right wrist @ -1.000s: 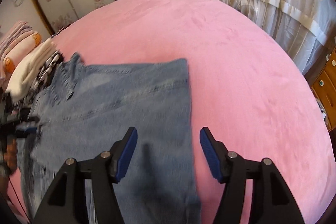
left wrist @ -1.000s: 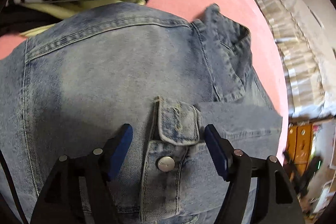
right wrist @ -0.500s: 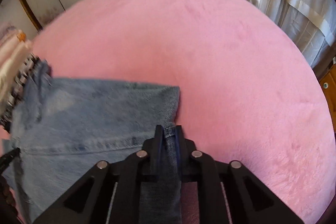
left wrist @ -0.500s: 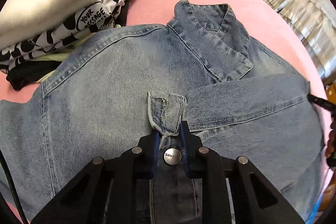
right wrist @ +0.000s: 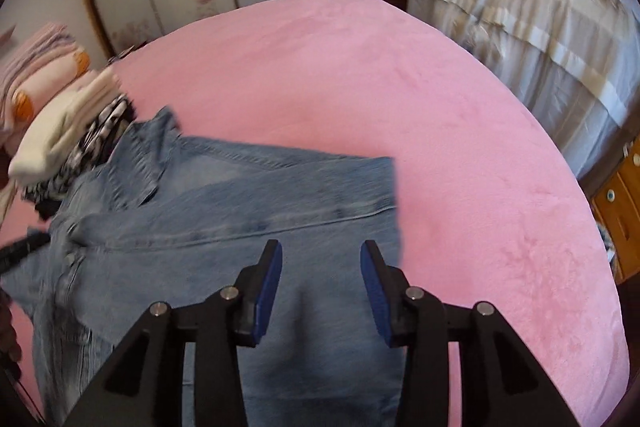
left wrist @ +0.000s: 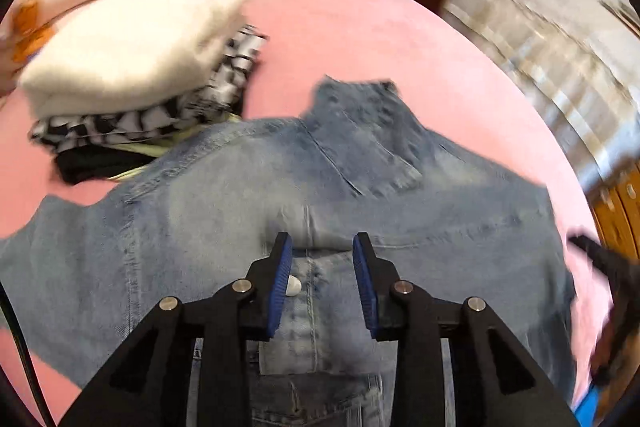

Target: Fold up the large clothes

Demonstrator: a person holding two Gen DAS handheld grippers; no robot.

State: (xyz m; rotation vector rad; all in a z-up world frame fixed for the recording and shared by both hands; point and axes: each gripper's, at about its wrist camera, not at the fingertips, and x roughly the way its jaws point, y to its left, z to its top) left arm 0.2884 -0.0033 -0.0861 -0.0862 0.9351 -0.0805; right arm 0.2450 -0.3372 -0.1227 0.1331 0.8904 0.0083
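A light blue denim jacket (left wrist: 224, 211) lies spread on the pink bed (left wrist: 360, 39), collar (left wrist: 360, 131) toward the far side. My left gripper (left wrist: 322, 247) is open and empty above the jacket's buttoned front, a metal button (left wrist: 294, 286) by its left finger. In the right wrist view the jacket (right wrist: 240, 211) lies with a folded part ending at a straight edge on the right. My right gripper (right wrist: 321, 253) is open and empty above that part.
A stack of folded clothes (left wrist: 132, 67), a white one on top and a black-and-white one under it, sits at the jacket's far left, also in the right wrist view (right wrist: 68, 131). A second bed with a cream cover (right wrist: 532, 27) stands at the right. A wooden cabinet (right wrist: 624, 211) is beyond.
Both grippers were shut on the denim half a second ago; now both have opened, let go and drawn back and up. The jacket lies flat.
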